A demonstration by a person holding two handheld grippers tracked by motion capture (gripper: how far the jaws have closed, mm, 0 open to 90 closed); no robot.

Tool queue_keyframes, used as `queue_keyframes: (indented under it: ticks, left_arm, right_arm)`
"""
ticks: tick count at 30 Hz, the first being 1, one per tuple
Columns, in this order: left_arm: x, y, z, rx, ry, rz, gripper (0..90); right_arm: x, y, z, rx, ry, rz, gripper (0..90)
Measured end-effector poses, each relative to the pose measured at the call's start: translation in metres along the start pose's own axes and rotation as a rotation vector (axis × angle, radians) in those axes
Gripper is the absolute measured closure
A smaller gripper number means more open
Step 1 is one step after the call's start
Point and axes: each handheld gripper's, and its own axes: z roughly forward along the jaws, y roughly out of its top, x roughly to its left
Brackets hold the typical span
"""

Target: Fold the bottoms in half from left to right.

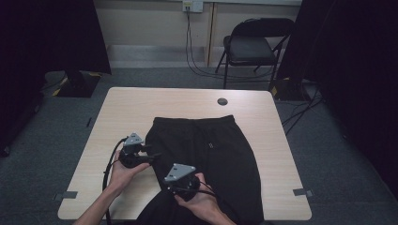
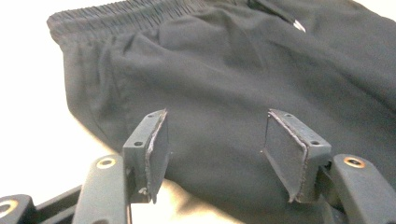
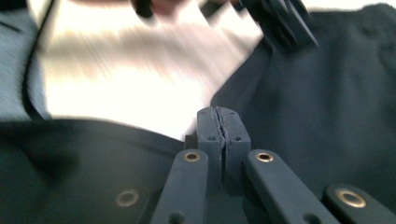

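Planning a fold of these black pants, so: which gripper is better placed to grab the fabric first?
Probably the left gripper: its jaws stand open right at the pants' edge. The right gripper is shut.

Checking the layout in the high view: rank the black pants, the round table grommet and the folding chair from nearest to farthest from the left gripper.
From the left gripper:
1. Black pants, right beside it.
2. Round grommet, toward the table's far edge.
3. Folding chair, beyond the table.

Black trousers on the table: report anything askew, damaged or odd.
Nothing is damaged or spilled. The black trousers lie mostly flat, waistband toward the far edge, but their lower end hangs off the near edge of the table. The right gripper view is motion-blurred.
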Motion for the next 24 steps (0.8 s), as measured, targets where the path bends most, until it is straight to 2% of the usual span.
queue_keyframes:
  ticks: [4, 6, 7, 9, 13, 14, 17, 19, 22, 24]
  left_arm:
    - [-0.007, -0.001, 0.011, 0.059, -0.006, 0.043, 40.3]
    - [-0.010, -0.002, 0.015, 0.093, 0.003, 0.072, 40.3]
    - [-0.010, -0.002, 0.016, 0.103, 0.006, 0.079, 40.3]
    - [-0.009, -0.003, 0.017, 0.108, -0.001, 0.068, 40.6]
    - [-0.008, -0.004, 0.017, 0.125, -0.003, 0.062, 41.5]
    - [-0.008, -0.004, 0.016, 0.128, 0.004, 0.071, 41.5]
    - [-0.008, -0.003, 0.015, 0.118, 0.000, 0.071, 41.5]
    - [-0.005, -0.002, 0.012, 0.102, -0.004, 0.065, 42.1]
    - [0.002, 0.001, 0.002, 0.070, 0.028, 0.051, 41.3]
    - [0.008, 0.004, -0.007, 0.034, 0.057, 0.016, 39.3]
  right_arm:
    - [-0.005, -0.028, 0.004, 0.056, -0.005, 0.010, 88.3]
    - [-0.006, -0.032, 0.007, 0.056, 0.002, 0.033, 81.9]
    - [-0.006, -0.033, 0.008, 0.049, -0.001, 0.046, 76.0]
    - [-0.007, -0.030, 0.011, 0.019, 0.001, 0.073, 64.5]
    - [-0.008, -0.021, 0.022, 0.015, -0.013, 0.074, 56.5]
    - [-0.009, -0.020, 0.026, 0.019, -0.001, 0.085, 56.9]
    - [-0.009, -0.023, 0.033, 0.045, -0.019, 0.085, 62.5]
    - [-0.008, -0.026, 0.031, 0.030, -0.008, 0.108, 66.3]
    - [-0.005, -0.028, 0.026, 0.029, -0.019, 0.098, 72.7]
    - [-0.005, -0.029, 0.021, 0.020, -0.013, 0.103, 77.8]
